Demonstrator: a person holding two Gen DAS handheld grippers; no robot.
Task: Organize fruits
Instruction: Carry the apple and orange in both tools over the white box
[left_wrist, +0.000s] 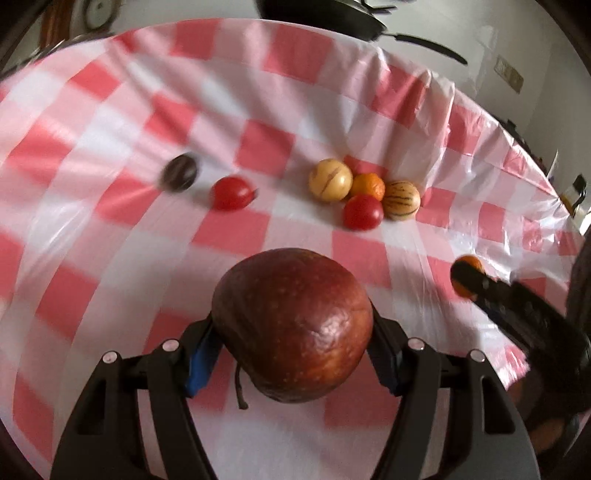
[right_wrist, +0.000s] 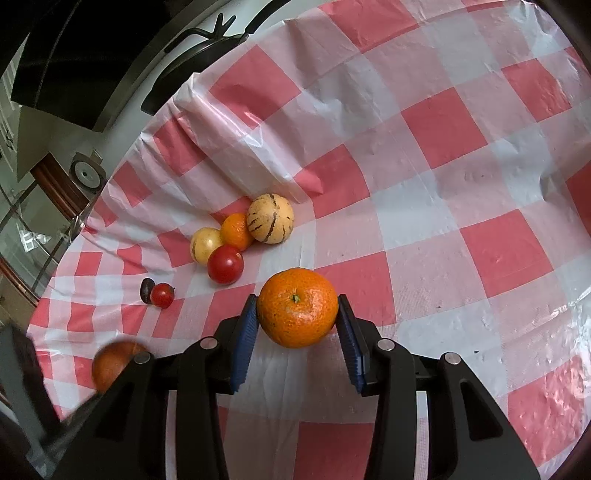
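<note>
L tool (left_wrist: 293, 328) clamped on big dark-red apple (left_wrist: 295, 325), pads pressing both sides, stem hanging near side; apple held above the surface (left_wrist: 110, 155), which wears a pink/white check plastic cloth. R tool (right_wrist: 298, 314) closed on a mandarin (right_wrist: 297, 307), blue pads tight on its L and R flanks, stem end facing up.

Fruit cluster mid-surface, all touching: pale yellow round fruit (left_wrist: 330, 180), small orange (left_wrist: 367, 185) behind, striped yellow fruit (left_wrist: 402, 200) on R, red tomato (left_wrist: 362, 212) nearest. Well apart to the L: second tomato (left_wrist: 232, 192) w/ dark purple fruit (left_wrist: 181, 172) just beside it, farther L; blurred in L wrist view, sharper in R wrist view.

R tool w/ its mandarin shows at R edge of L wrist view, near the surface, apart from cluster. Apple shows low L in R wrist view, partly hidden by tool body.

Dark pan (left_wrist: 332, 18) w/ long handle beyond far edge of surface.
</note>
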